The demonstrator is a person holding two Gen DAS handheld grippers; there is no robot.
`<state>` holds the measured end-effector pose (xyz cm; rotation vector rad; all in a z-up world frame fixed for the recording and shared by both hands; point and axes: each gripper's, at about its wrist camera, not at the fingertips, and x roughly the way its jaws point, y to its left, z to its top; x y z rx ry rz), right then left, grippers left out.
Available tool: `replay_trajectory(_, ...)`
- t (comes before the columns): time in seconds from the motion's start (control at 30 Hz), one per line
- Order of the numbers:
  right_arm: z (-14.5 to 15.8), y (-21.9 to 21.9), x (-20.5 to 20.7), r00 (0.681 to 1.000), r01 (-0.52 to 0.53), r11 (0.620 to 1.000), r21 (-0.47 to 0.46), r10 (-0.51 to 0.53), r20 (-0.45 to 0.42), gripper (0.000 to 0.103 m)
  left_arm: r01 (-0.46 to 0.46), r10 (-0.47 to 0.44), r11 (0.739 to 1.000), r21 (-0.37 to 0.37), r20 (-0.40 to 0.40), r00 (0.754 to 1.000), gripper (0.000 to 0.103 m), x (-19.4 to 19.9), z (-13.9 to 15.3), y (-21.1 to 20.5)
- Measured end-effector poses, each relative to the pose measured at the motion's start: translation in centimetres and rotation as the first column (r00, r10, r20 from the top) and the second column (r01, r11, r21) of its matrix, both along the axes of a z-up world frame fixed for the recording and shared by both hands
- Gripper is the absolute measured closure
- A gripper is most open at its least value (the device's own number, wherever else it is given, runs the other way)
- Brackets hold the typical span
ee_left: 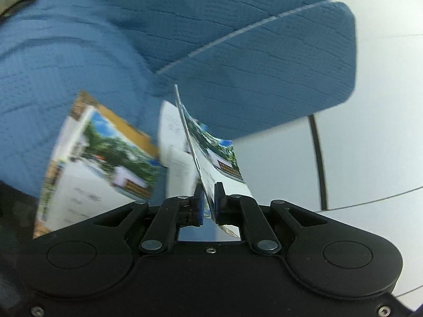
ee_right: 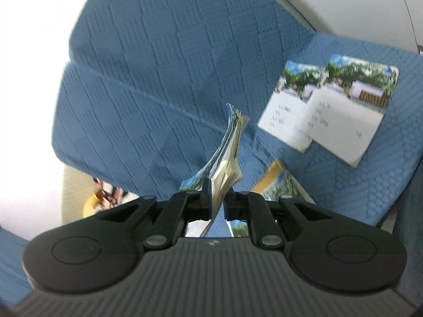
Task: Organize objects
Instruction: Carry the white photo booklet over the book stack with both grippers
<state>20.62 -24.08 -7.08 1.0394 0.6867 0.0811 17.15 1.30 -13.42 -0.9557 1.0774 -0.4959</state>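
Blue sofa (ee_right: 158, 66) — white tiled floor (ee_left: 383, 79).

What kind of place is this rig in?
Likely a lounge or waiting area, though that's a guess: a blue upholstered seat with printed booklets lying on it, over a pale tiled floor. Both tongs grip booklets edge-on.

A single card (ee_left: 208, 155) stands edge-on between the pads of the left gripper (ee_left: 208, 198), with another card (ee_left: 100, 163) to its left, both before the cushioned seat (ee_left: 238, 60). The right gripper (ee_right: 217, 198) clamps a sheaf of cards (ee_right: 227, 158); two overlapping cards (ee_right: 333, 111) lie on the seat to its right (a further card (ee_right: 280, 182) sits nearer).
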Motion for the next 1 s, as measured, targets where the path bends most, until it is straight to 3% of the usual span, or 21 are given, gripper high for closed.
replay_trajectory(0.27, -3.1, 4.0, 0.4, 0.996, -0.063, 0.995, -0.082, 0.057, -0.076, 0.091, -0.005, 0.010, 0.997, 0.081, -0.054, 0.998, 0.098, 0.0, -5.0, 2.5)
replay_trajectory(0.5, -6.2, 5.6, 0.1, 0.988, -0.087, 0.987, -0.138, 0.067, -0.139, 0.091, 0.035, -0.021, 0.986, 0.162, -0.087, 0.996, 0.098, -0.2, -8.7, 2.4)
replay_trajectory(1.0, -10.4, 7.0, -0.5, 0.959, -0.178, 0.953, -0.247, 0.112, -0.260, 0.090, 0.102, -0.064, 0.954, 0.282, -0.141, 0.988, 0.100, -2.3, -12.6, 0.8)
